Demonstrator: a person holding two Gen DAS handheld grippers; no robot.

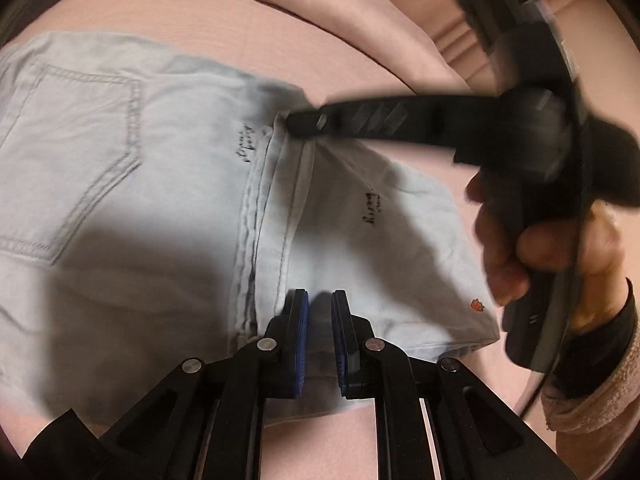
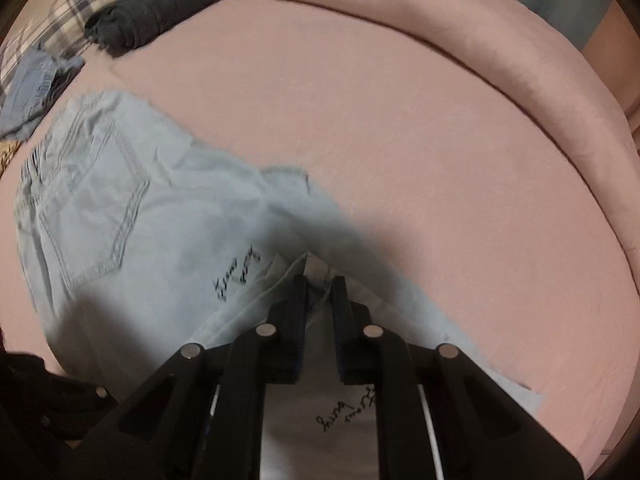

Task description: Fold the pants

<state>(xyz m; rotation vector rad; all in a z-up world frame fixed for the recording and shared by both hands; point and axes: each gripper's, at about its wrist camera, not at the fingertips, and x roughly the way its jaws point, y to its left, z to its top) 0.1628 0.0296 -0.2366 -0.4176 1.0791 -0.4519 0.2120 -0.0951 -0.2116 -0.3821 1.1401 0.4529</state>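
Light blue pants (image 1: pixel 100 160) lie on a pink sheet, back pocket up, with the legs folded over so that dark script shows on both layers. My left gripper (image 1: pixel 320 300) is shut on the near edge of the folded leg, with cloth pinched between its blue pads. In the left wrist view my right gripper (image 1: pixel 294 122) comes in from the right, its tip on the far corner of the fold. In the right wrist view the pants (image 2: pixel 140 240) spread to the left, and the right gripper (image 2: pixel 319 284) is shut on a raised fold of the cloth.
The pink sheet (image 2: pixel 400 140) stretches wide to the right and ends at a raised pink ridge (image 2: pixel 500 60). A rolled dark grey cloth (image 2: pixel 160 4), a plaid cloth (image 2: pixel 80 4) and a blue denim garment (image 2: pixel 32 88) lie at the far left. A hand (image 1: pixel 540 240) grips the right tool.
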